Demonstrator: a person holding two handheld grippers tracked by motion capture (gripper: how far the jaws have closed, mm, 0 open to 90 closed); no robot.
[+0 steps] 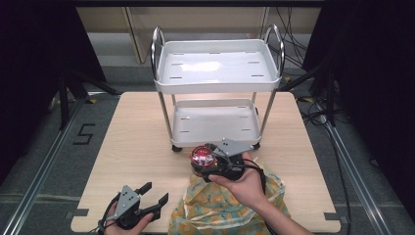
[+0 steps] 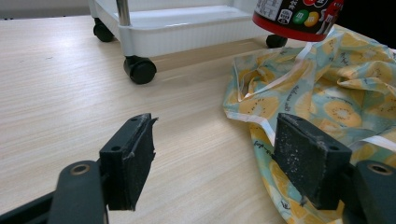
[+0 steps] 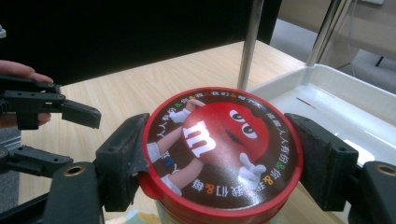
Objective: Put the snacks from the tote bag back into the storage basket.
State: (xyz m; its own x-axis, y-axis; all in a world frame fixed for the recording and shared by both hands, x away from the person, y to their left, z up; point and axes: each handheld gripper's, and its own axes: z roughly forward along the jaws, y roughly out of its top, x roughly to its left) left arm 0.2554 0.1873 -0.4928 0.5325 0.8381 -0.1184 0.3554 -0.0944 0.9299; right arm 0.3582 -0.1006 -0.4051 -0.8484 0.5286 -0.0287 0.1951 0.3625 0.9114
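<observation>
Near the middle of the tabletop's near half, the right gripper [image 1: 211, 157] was clamped on a red-lidded candy canister [image 1: 202, 156], one black pad on each side of the lid rim. In the right gripper view the canister [image 3: 222, 149] stood upright between the jaws, lid up, red cartoon character and white "m" on top. It was held off the tabletop, just above the far edge of a yellow-and-teal fruit-print bag [image 1: 215, 208]; the left gripper view showed the canister's bottom [image 2: 299, 16] hanging clear above the bag [image 2: 327, 102].

Bag lay crumpled at the near edge, right of centre, under the person's right hand [image 1: 244, 183].

Left gripper [image 1: 156, 195] sat low near the near-left corner of the tabletop, jaws spread wide apart, nothing between them, bare wood showing between the pads [image 2: 133, 158]. Its tips pointed toward the bag, close to the bag's left edge; touching or not, couldn't tell.

White two-tier trolley [image 1: 215, 85] stood on the far half of the tabletop, on black castors [image 2: 139, 70]. Canister was just in front of the lower tray's near edge, near a chrome post [image 3: 247, 44].
</observation>
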